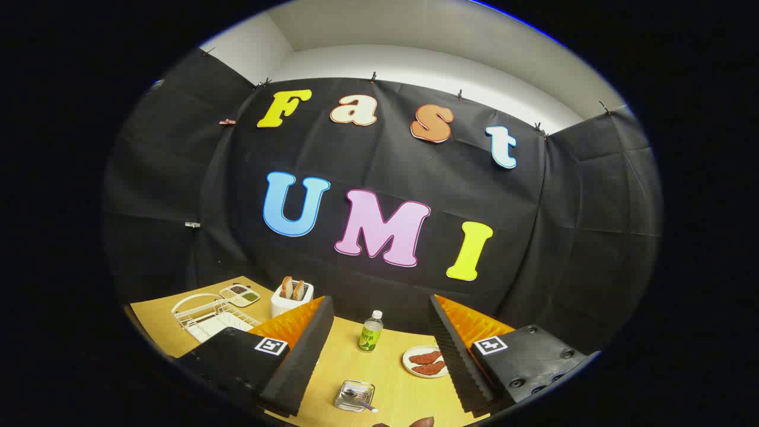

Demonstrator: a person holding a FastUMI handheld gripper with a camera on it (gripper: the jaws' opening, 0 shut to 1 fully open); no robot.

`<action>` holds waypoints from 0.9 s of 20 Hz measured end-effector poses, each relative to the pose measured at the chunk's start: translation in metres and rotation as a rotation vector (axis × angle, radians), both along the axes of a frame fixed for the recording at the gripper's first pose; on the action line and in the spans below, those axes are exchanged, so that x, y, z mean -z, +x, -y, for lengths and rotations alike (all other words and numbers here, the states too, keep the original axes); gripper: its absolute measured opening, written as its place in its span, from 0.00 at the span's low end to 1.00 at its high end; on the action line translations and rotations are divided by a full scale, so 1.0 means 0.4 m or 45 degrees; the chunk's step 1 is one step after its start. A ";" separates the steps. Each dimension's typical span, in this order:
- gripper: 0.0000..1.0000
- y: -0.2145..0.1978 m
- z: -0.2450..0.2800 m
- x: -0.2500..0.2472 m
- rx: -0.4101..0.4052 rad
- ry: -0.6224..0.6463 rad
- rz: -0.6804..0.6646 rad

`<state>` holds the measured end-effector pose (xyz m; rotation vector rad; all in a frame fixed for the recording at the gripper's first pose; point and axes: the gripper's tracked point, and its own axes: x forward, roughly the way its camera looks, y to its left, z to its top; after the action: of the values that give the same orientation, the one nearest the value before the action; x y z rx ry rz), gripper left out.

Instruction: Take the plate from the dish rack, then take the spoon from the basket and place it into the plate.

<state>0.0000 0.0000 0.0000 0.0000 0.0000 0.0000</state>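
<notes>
2 fingers [375,350] spread, empty; bottle [370,332], basket [354,396] between; dish rack [210,317], toaster [290,299] left.

— What's between my fingers?
— My gripper [376,356] hangs wide apart, empty, above the table [332,379]. A wire basket [354,395] with the spoon [362,403] lies low centre; the dish rack [207,317] sits lower left.

Bottle [370,332] beyond parted fingers [296,356], bare table [344,362] between
</notes>
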 end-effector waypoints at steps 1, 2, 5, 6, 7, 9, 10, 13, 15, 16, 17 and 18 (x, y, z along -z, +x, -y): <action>0.98 -0.001 -0.003 -0.001 0.000 -0.001 -0.002; 0.98 -0.001 -0.006 0.000 0.000 -0.002 -0.005; 0.98 -0.004 -0.015 -0.002 0.003 -0.004 -0.008; 0.98 -0.005 -0.016 -0.003 0.005 -0.005 -0.009; 0.98 -0.006 -0.018 -0.001 0.006 -0.006 -0.011; 0.98 -0.007 -0.023 0.001 0.009 -0.006 -0.018; 0.98 -0.007 -0.025 0.001 0.008 -0.004 -0.022; 0.98 -0.008 -0.035 0.003 0.003 -0.010 -0.032; 0.98 -0.007 -0.039 0.004 -0.003 -0.015 -0.035; 0.98 -0.006 -0.043 0.006 -0.007 -0.014 -0.037; 0.98 -0.006 -0.047 0.004 -0.012 -0.010 -0.039; 0.98 -0.003 -0.050 0.002 -0.016 -0.007 -0.038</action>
<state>-0.0011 0.0202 -0.0010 -0.0056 0.0300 0.0126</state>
